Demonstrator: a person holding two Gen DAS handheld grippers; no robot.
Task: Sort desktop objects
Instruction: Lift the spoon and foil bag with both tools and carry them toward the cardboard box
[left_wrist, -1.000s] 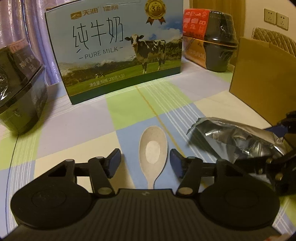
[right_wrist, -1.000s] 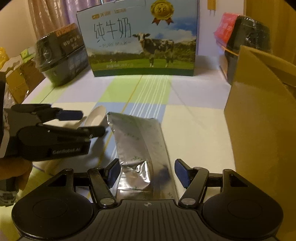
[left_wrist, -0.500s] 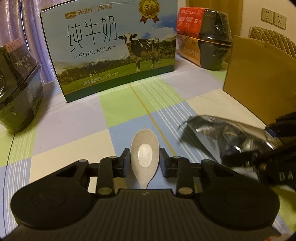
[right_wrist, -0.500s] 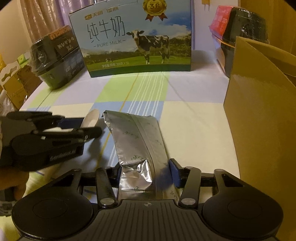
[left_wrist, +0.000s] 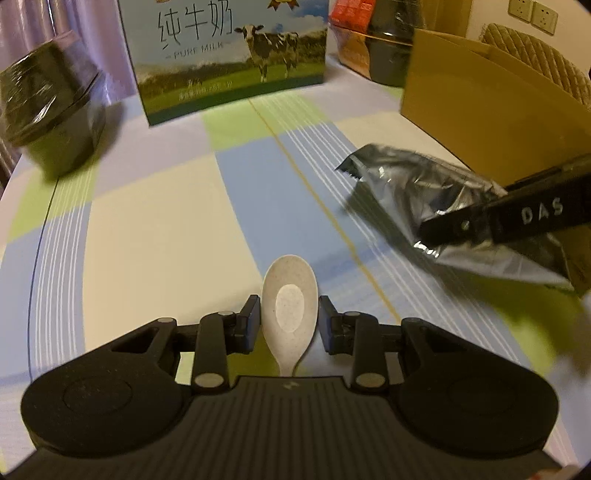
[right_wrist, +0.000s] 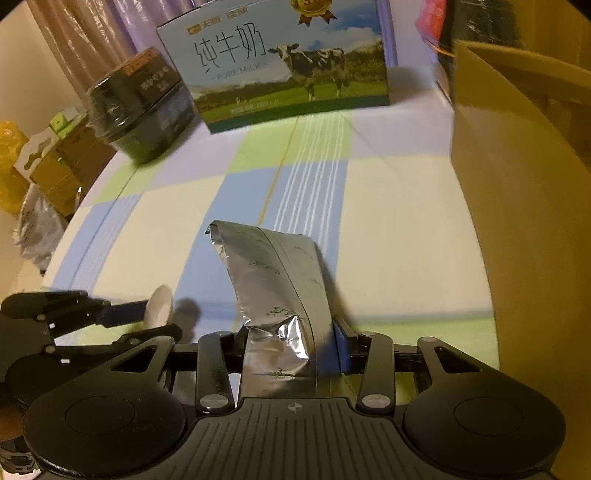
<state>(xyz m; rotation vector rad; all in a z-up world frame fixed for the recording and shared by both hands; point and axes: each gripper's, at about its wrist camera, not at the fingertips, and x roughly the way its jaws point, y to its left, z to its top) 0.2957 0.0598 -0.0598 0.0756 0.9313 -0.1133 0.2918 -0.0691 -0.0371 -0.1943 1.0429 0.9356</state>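
Spoon (left_wrist: 289, 309), pale speckled, sits between the pads of the left tongs (left_wrist: 288, 320), bowl pointing forward, handle running back under the tongs body; jaws narrowed onto the bowl's sides, left pad touching, right pad at the edge, so it is gripped. Spoon looks lifted off the desk (left_wrist: 155, 221), a checked cloth in cream, blue, green and lilac; in the right wrist view the spoon (right_wrist: 159, 305) shows at far left with its shadow separate on the cloth. Silver foil pouch (right_wrist: 275, 291) is pinched at its crumpled near end by the right tongs (right_wrist: 291, 349), jaws closed on it, far end sticking forward and up above the desk. Left wrist view shows the same pouch (left_wrist: 436, 199) right of the spoon, raised, its shadow beneath, with the right tongs arm marked "DAS" across it. Brown cardboard box (left_wrist: 480, 107) stands open on the right side of the desk, just beyond the pouch. Milk carton case (right_wrist: 280, 62) with a cow picture stands at the back. Dark wrapped container (right_wrist: 140, 103) sits back left, another dark wrapped container (left_wrist: 384, 40) back right behind the cardboard box. Both views slightly motion blurred.
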